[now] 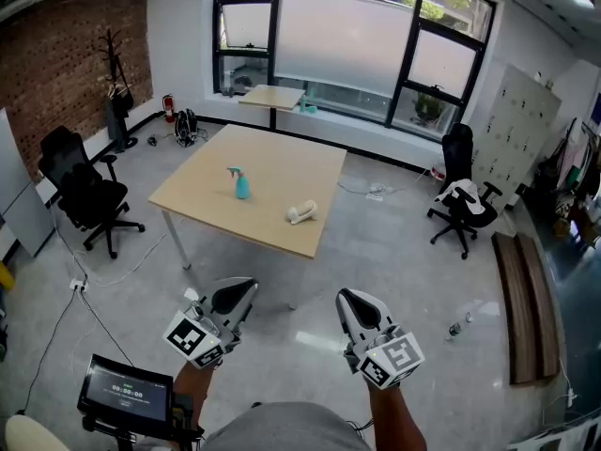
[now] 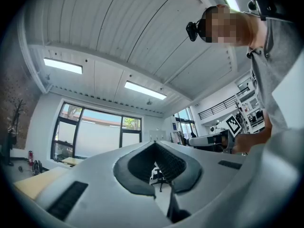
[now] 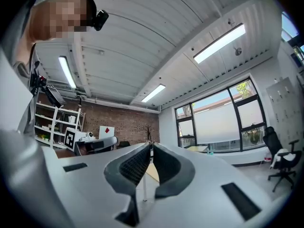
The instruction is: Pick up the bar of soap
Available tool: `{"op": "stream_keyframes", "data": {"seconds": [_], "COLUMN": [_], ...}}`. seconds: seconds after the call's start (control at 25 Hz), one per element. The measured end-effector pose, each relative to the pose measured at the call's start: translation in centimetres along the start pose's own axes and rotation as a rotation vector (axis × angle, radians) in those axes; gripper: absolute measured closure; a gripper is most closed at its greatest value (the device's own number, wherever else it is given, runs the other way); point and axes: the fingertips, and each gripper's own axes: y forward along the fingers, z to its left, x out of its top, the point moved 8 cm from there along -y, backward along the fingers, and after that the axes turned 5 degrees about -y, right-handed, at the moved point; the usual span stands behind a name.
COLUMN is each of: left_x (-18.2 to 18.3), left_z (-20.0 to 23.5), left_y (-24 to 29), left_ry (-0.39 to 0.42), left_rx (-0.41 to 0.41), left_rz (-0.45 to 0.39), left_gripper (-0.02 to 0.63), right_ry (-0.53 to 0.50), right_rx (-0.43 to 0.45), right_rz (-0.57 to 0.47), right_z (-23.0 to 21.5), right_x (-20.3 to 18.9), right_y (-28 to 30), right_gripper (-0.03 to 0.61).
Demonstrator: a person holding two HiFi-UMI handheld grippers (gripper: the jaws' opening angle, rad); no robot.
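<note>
Your left gripper (image 1: 239, 291) and right gripper (image 1: 349, 299) hang low at 6 o'clock, each with its jaws pressed together on nothing. Well ahead at 12 o'clock, the soap (image 1: 300, 213) lies on the surface (image 1: 272, 158) near its front edge, with a bottle (image 1: 241, 184) at its 10 o'clock.

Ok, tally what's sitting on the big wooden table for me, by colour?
Teal: 1, the spray bottle
White: 1, the bar of soap
Total on the table: 2
</note>
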Motion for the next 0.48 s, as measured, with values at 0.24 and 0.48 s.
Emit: {"op": "stream_keyframes", "data": {"seconds": [0.24,0.48], "left_x": [-0.4,-0.9], "left_z": [1.1,2.4], "left_y": [-0.3,-0.6], "left_ry": [-0.010,-0.024], "left_rx": [-0.008,-0.025], "left_rz": [0.002,0.012], "left_gripper": [0.611,0.611], "right_ry": [0.002,0.006], "right_rx": [-0.007,-0.022], "right_rz": [0.010,0.017], "right_z": [0.3,0.7], "right_x": [-0.4,-1.0], "right_y": [0.9,2.0], "right_gripper": [0.571,0.571]}}
